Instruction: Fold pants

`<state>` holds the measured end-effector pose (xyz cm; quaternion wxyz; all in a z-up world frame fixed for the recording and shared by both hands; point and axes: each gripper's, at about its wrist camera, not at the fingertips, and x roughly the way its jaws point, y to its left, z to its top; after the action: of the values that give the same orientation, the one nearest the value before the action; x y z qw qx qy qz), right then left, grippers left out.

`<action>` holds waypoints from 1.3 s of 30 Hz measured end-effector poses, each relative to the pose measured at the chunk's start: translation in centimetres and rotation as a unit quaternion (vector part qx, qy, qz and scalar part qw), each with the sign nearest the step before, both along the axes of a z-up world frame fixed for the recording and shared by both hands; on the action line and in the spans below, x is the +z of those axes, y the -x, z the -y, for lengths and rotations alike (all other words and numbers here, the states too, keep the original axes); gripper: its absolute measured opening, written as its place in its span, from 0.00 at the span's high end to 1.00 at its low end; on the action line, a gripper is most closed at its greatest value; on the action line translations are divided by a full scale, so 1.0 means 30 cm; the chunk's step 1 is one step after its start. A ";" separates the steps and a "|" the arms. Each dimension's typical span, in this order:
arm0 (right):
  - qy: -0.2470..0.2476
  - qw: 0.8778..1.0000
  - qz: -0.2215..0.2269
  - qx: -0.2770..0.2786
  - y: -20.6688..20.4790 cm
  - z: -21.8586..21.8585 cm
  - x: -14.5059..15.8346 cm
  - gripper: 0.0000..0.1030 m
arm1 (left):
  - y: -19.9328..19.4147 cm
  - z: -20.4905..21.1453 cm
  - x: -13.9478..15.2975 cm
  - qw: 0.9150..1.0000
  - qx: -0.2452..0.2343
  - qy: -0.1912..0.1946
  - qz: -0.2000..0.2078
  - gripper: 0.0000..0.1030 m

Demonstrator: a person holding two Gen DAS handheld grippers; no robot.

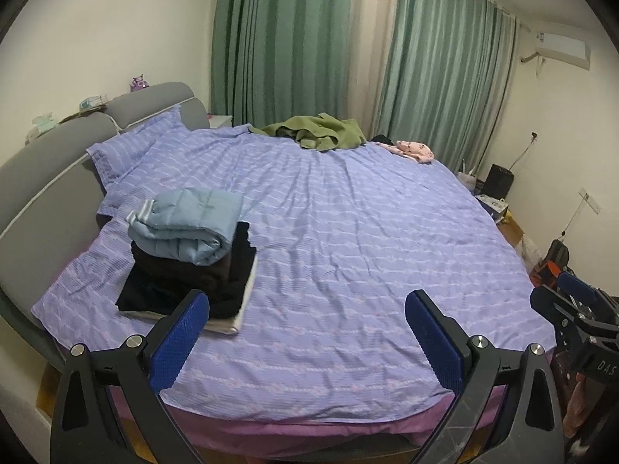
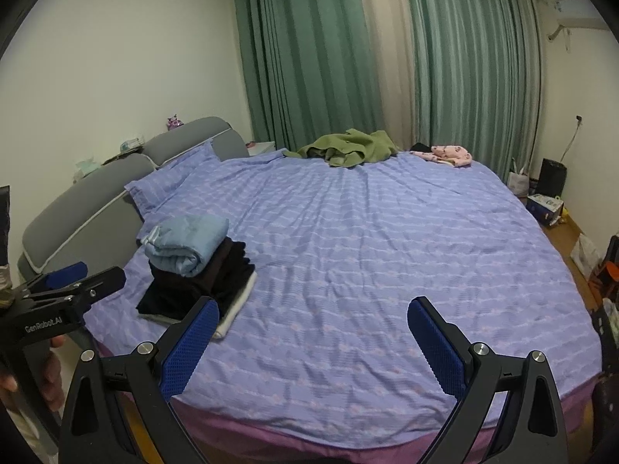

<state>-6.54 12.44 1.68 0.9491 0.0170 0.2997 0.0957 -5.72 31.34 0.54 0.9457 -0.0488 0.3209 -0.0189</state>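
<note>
A stack of folded clothes [image 1: 193,263] [image 2: 197,274] sits at the left of the bed, dark garments under a light blue quilted piece. A crumpled green garment [image 1: 325,131] [image 2: 348,149] lies at the far edge, and a small pink one [image 1: 412,150] [image 2: 448,154] to its right. My left gripper [image 1: 307,301] hovers open over the near bed edge, holding nothing. My right gripper [image 2: 311,307] is likewise open and empty above the near edge. Each gripper shows at the side of the other's view, the right gripper [image 1: 572,301] and the left gripper [image 2: 73,282].
The bed [image 1: 348,232] has a purple striped cover, pillows [image 1: 131,147] and a grey headboard [image 1: 46,178] on the left. Green curtains [image 1: 282,38] hang behind. Bags and boxes [image 2: 545,205] crowd the floor at the right. A hand [image 2: 46,379] holds the left gripper.
</note>
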 end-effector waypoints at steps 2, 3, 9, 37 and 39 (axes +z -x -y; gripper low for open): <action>-0.003 1.000 0.001 -0.004 0.025 0.038 0.005 0.04 | 0.022 0.034 0.003 1.000 0.000 -0.007 0.003 0.00; -0.004 1.000 0.002 -0.005 0.030 0.046 0.006 0.04 | 0.031 0.048 0.005 1.000 -0.002 -0.010 0.004 0.00; -0.003 1.000 0.004 -0.016 0.070 0.105 0.010 0.04 | 0.064 0.107 0.012 1.000 -0.011 -0.019 0.007 0.00; -0.012 1.000 0.016 -0.015 0.126 0.173 0.031 0.04 | 0.119 0.180 0.061 0.998 -0.011 -0.041 0.039 0.00; -0.012 1.000 0.018 -0.015 0.125 0.177 0.032 0.04 | 0.119 0.184 0.063 0.998 -0.011 -0.041 0.040 0.00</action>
<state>-10.29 7.15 2.64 0.9552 0.0317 0.2815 0.0853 -9.29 25.82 2.42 0.9586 -0.0055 0.2841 -0.0182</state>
